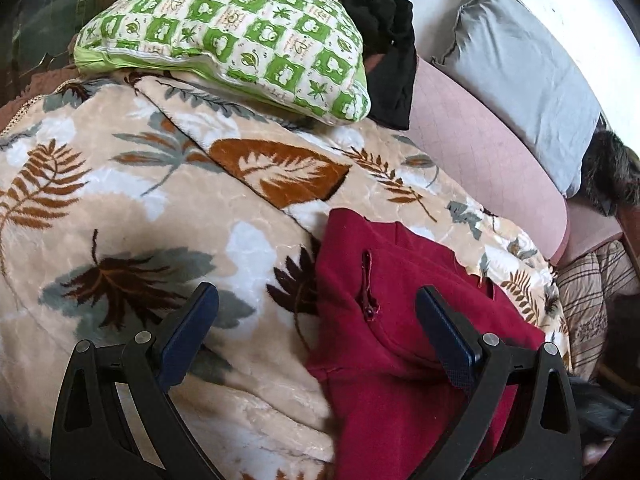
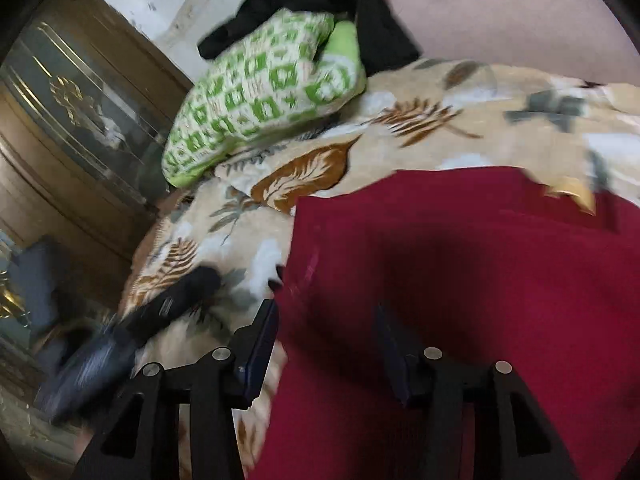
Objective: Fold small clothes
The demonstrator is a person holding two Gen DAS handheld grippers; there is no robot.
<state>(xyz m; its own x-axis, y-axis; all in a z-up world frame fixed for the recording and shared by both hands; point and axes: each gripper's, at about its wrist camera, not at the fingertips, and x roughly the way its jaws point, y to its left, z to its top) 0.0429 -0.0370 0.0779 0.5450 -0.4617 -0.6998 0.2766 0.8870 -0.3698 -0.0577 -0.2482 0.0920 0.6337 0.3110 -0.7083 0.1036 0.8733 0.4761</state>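
A dark red fleece garment (image 1: pixel 384 300) with a zipped pocket lies on a leaf-patterned blanket (image 1: pixel 132 208). My left gripper (image 1: pixel 318 300) is open and empty, hovering over the garment's left edge, its right finger above the red cloth. In the right wrist view the same red garment (image 2: pixel 460 280) fills the lower right. My right gripper (image 2: pixel 326 316) is open and close over the garment's left edge, the cloth lying between and under its fingers. The left gripper (image 2: pixel 176 300) shows there as a blurred dark shape at the left.
A green-and-white checked pillow (image 1: pixel 240 36) lies at the back on the blanket, with black clothes (image 1: pixel 380 20) behind it. A pink cushion (image 1: pixel 480 152) and a grey pillow (image 1: pixel 520 72) stand at the right. A wood-and-glass cabinet (image 2: pixel 80 120) stands left.
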